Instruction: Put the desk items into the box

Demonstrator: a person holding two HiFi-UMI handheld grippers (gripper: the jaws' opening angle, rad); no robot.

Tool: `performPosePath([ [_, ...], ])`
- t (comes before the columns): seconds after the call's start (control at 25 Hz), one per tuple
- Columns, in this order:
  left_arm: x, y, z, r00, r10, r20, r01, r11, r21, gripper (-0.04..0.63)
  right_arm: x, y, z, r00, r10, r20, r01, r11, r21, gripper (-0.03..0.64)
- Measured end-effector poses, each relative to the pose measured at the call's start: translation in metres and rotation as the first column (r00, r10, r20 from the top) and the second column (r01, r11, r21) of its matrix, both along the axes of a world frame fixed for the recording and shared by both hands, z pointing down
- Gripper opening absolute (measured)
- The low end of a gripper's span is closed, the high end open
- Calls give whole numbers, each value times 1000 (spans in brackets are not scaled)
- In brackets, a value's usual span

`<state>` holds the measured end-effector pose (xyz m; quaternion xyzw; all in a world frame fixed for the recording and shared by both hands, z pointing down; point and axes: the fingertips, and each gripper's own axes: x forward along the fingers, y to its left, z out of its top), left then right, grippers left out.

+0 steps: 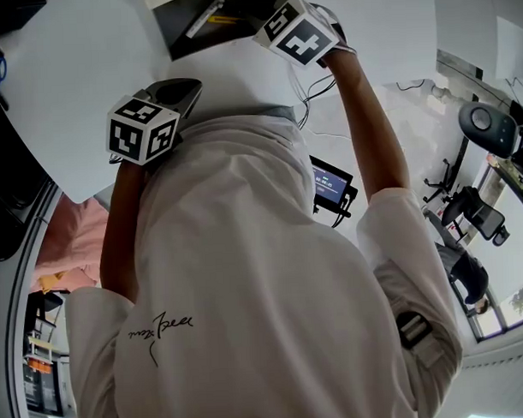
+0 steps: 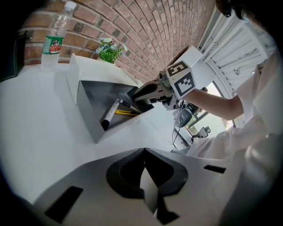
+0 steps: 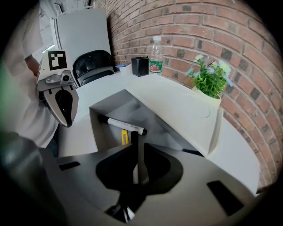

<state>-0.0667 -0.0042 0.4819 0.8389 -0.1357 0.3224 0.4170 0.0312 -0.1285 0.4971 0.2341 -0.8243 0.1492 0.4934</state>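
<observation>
A white box (image 3: 95,123) with its lid up stands on the white desk. A white marker (image 3: 126,126) and a yellow item (image 3: 125,137) lie on its grey floor, both also visible in the head view as the marker (image 1: 205,17) and yellow item (image 1: 225,20). My right gripper (image 3: 137,145) hangs over the box's near edge, shut on a thin black pen (image 3: 134,154) that points down into the box. My left gripper (image 2: 144,151) stays off to the box's side over bare desk, jaws shut with nothing between them. It shows in the right gripper view as the left gripper (image 3: 62,95).
A water bottle (image 3: 155,57), a black holder (image 3: 140,66) and a potted plant (image 3: 210,77) stand along the brick wall behind the box. A black chair (image 3: 90,64) sits past the desk. A small screen device (image 1: 329,183) with cables sits beyond the desk edge.
</observation>
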Motion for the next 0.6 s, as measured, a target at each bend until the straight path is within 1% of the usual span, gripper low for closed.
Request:
performPosePath([
  [0.36, -1, -1, 2, 1000, 3, 2, -3, 1000, 4, 5, -2, 0, 3, 1000, 3, 3, -3, 1000, 3, 57],
  [0.52, -1, 0, 2, 1000, 4, 1, -4, 1000, 7, 5, 2, -1, 1, 1000, 9, -15, -9, 1000, 13, 57],
  [0.6, -1, 0, 2, 1000, 7, 2, -7, 1000, 10, 5, 2, 1, 2, 1000, 14, -6, -14, 1000, 14, 57],
])
